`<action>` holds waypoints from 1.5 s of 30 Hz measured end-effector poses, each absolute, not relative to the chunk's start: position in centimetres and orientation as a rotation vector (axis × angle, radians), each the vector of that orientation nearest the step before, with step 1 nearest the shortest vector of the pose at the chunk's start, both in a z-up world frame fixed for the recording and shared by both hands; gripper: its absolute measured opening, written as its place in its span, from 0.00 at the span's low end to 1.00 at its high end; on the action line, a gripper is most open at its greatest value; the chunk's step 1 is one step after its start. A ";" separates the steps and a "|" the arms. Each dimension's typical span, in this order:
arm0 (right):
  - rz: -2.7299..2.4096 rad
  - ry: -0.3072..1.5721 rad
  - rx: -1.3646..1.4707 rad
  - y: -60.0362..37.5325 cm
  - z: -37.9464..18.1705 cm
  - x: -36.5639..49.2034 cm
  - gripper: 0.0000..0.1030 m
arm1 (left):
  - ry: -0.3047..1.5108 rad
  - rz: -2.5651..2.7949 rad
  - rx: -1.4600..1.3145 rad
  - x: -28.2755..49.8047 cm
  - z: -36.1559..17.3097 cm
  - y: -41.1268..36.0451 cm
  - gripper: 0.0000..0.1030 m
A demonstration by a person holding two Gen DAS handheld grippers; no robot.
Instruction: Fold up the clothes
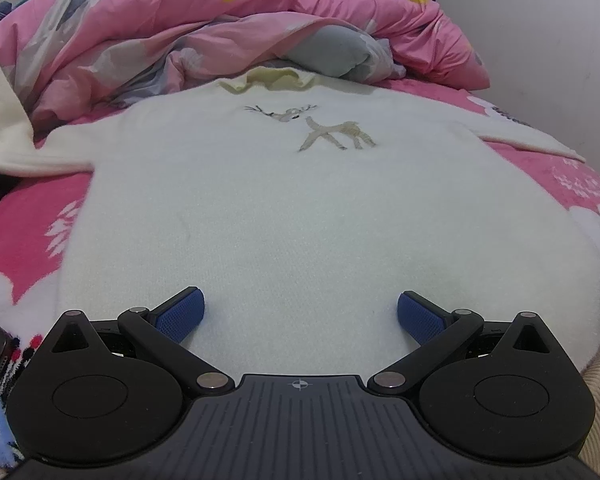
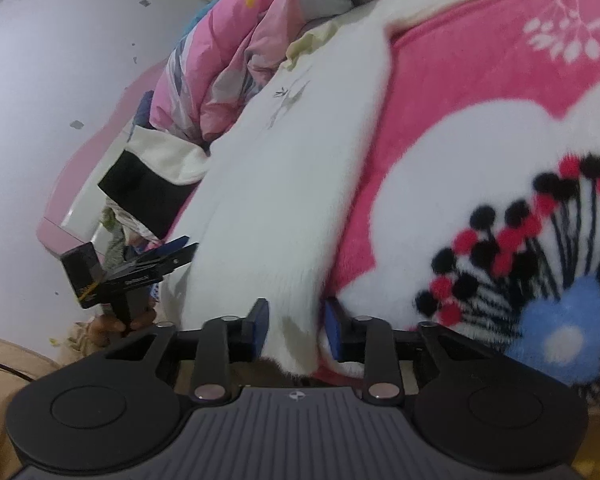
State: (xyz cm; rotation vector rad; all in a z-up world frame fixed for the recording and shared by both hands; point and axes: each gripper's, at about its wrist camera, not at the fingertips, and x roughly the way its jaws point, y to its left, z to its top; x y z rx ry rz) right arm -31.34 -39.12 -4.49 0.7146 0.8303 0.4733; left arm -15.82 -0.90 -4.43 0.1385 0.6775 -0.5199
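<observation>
A white sweater (image 1: 300, 208) with a little deer (image 1: 320, 128) on the chest lies flat on the bed, front side up. Its neck is by the pink quilt (image 1: 180, 32) heaped at the far end of the bed. Its bottom hem is at the near edge of the bed. It sits on a fluffy pink blanket (image 2: 480, 92) with big flowers. One sleeve (image 1: 532, 140) sticks out to the side. The sweater is spread out like this so it can be folded neatly.

The left tool (image 1: 300, 316) hangs just over the bottom part of the sweater. Its two blue pads (image 1: 180, 314) stand wide apart, and nothing is between them. It holds nothing. It looks like it is waiting for its turn.

The right tool (image 2: 296, 328) is at the near corner of the sweater, by the edge of the bed. The white cloth of the corner sits between its blue pads (image 2: 258, 326). The pads are close together, but a gap shows beside the cloth, so they do not squeeze it yet. I think this corner is picked because lifting it lets that side fold over.
</observation>
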 end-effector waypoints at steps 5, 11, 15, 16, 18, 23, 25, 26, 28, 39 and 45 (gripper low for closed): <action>0.488 0.764 0.687 -39.2 -3.2 -33.3 0.05 | 0.677 -0.521 0.140 -15.8 -4.4 -0.9 1.00; 0.410 0.710 0.635 -40.1 -2.0 -34.6 0.00 | 0.676 -0.522 0.140 -15.8 -4.5 -0.8 1.00; 0.329 0.804 0.576 -39.6 -3.0 -34.4 0.00 | 0.674 -0.526 0.139 -15.9 -4.5 -0.8 1.00; 0.316 0.812 0.559 -39.3 -3.0 -34.5 0.00 | 0.673 -0.526 0.140 -15.9 -4.5 -0.8 1.00; 0.304 0.809 0.522 -38.6 -2.4 -34.5 0.00 | 0.673 -0.528 0.140 -15.8 -4.5 -0.8 1.00; 0.378 0.753 0.381 -35.3 0.4 -33.6 0.01 | 0.672 -0.532 0.140 -15.7 -4.5 -0.8 1.00; 0.392 0.768 0.323 -34.2 0.5 -32.4 0.01 | 0.672 -0.533 0.140 -15.7 -4.5 -0.8 1.00; 0.371 0.800 0.292 -33.9 0.0 -31.6 0.01 | 0.672 -0.534 0.140 -15.7 -4.5 -0.8 1.00; 0.349 0.855 0.264 -33.8 -0.8 -30.7 0.01 | 0.685 -0.536 0.136 -15.6 -4.1 -0.7 1.00; 0.275 0.617 0.344 -34.2 5.3 -30.1 0.37 | 0.639 -0.583 0.042 -11.8 0.4 -2.5 1.00; 0.136 0.625 0.423 -33.8 4.7 -25.3 0.39 | 0.632 -0.508 0.070 -8.6 0.3 -5.7 1.00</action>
